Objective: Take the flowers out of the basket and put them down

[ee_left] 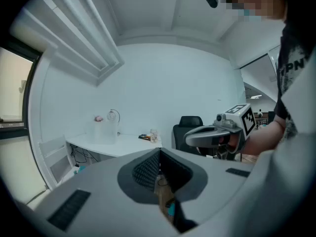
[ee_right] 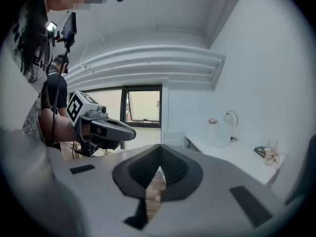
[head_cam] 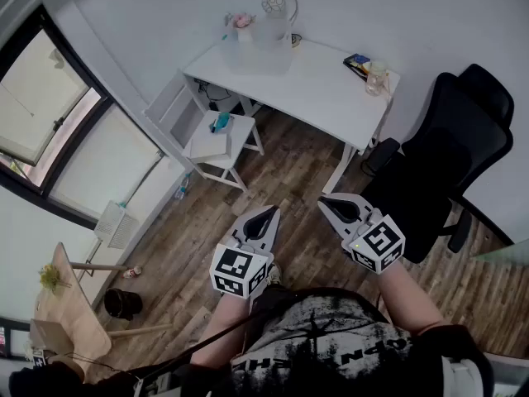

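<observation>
Both tools are held low in the centre of the head view, above the person's dark printed shirt, pointing up-frame toward the desk (head_cam: 322, 85). The left gripper (head_cam: 270, 212) has its jaws pressed together with nothing between them; its own view shows the ribbed pads meeting at the tip. The right gripper (head_cam: 327, 202) is likewise clenched and empty, pads closed edge to edge in its own view. The two sit side by side, apart from each other, each with its marker cube toward the person. The flowers (head_cam: 242, 21), a small pink cluster, are at the upper centre of the head view, standing in the pale translucent basket (head_cam: 258, 50) at the far left end of the white desk, well apart from both grippers. A round-headed lamp (head_cam: 279, 3) stands just beside the basket, toward the wall. At the desk's other end are a glass jar (head_cam: 377, 78) and a dark flat item I cannot identify. A black office chair (head_cam: 450, 151) fills the right of the frame. A white stool (head_cam: 221, 139) stands left of the desk on the wood-plank floor (head_cam: 281, 180). A window (head_cam: 58, 114) runs along the left edge.
</observation>
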Motion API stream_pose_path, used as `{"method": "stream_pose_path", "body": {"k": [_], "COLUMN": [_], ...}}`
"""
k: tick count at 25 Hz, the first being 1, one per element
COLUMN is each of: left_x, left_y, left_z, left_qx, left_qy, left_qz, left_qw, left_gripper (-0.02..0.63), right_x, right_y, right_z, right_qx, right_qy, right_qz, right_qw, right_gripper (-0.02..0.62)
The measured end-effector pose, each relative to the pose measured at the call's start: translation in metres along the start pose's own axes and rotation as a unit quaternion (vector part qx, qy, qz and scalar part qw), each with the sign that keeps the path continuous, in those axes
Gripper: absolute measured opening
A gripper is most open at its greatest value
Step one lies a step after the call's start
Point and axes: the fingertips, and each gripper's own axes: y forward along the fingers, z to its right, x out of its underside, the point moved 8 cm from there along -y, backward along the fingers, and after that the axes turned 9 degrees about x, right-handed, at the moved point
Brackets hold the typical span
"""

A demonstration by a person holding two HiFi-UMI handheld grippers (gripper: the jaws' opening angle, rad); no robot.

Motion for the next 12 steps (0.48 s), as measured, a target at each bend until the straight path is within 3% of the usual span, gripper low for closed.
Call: {"method": "stream_pose_path", "body": {"k": [12], "left_x": [0.0036], "left_y": [0.0077], "left_z": [-0.0040], "left_qx": [-0.004], "left_qy": [-0.010], "left_qz": [0.002], "left_qw": [0.9999], "left_gripper": [0.013], "right_x": [-0.0030], "right_y": [0.0044], "right_z": [0.0047], "right_qx": [0.005], "right_qy": [0.004], "right_qz": [0.015], "right_qw": [1.000], "right_gripper": [0.015]}}
